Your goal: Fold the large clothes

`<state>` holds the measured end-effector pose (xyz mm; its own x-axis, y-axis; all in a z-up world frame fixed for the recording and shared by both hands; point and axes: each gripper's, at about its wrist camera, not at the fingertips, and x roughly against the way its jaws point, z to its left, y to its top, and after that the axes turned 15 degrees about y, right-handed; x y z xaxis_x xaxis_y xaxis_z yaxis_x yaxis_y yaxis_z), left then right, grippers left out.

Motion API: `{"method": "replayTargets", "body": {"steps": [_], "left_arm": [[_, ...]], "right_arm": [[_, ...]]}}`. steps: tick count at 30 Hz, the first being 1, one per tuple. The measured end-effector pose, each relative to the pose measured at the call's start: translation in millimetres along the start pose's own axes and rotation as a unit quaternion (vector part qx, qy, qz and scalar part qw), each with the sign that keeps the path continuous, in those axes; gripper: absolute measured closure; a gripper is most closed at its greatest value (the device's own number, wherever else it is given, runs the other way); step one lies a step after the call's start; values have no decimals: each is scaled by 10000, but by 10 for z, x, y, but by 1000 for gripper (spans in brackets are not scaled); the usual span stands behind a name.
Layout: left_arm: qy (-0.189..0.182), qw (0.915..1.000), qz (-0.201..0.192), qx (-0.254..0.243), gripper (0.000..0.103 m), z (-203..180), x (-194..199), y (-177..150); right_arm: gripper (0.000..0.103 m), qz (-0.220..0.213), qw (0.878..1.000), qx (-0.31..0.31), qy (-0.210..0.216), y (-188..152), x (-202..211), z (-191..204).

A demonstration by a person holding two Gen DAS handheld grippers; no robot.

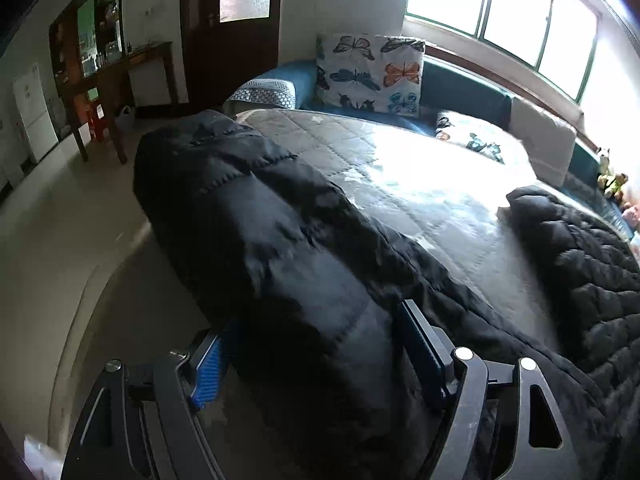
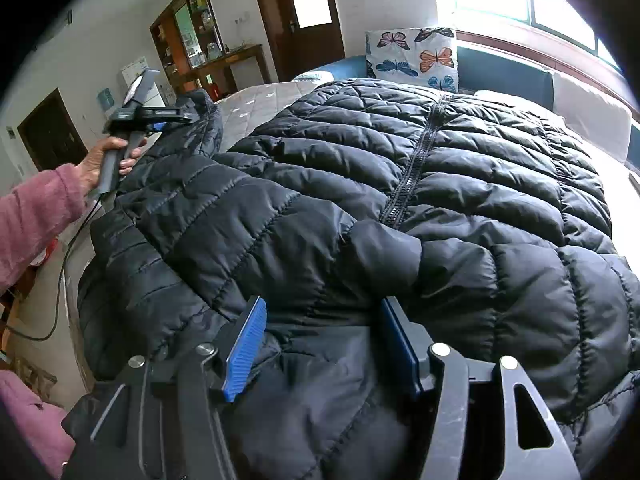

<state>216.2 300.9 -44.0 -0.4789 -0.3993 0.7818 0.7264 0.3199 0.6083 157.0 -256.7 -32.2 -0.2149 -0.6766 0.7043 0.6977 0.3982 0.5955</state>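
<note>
The black puffer jacket (image 2: 440, 184) is lying zipped and puffy across the bed (image 1: 400, 168). Left tool (image 1: 316, 364) is spreading around its sleeve (image 1: 260, 220), while the right tool (image 2: 324, 344) is gaping wide over the cuff.

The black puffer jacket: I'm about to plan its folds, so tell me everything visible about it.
The black quilted puffer jacket lies spread, front up, on the pale quilted mattress. Its shell looks slick and padded, stitched in horizontal channels, with the centre zip closed. One sleeve is lifted at the left gripper, and a cuff lies folded across the chest. The right gripper straddles fabric at the near edge, jaws apart.
</note>
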Motion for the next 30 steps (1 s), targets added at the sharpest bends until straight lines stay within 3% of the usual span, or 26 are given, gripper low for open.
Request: {"method": "replayTargets", "body": {"steps": [6,11,16,22,24,30], "left_arm": [[485,9986,134,-150,21,-73,-326,197],[678,9973,237,-143,21,-115,-502,453],[546,9982,-248,-52,21,-4,-241,763],[-280,9959,-657,548,22,353,15,968],[-429,9963,-575,475,25,335,-51,979],[-158,9989,-14,438,34,291,-560,993]], "right_arm": [[37,-10,10000,-10,13,-1,0,-1],[37,-16,10000,-9,39,-9,5,0],[36,3,10000,10,25,-5,-3,8],[34,-24,10000,12,64,-7,-1,5],[33,-35,10000,12,87,-8,-6,2],[31,-60,9999,23,156,-14,2,-1]]}}
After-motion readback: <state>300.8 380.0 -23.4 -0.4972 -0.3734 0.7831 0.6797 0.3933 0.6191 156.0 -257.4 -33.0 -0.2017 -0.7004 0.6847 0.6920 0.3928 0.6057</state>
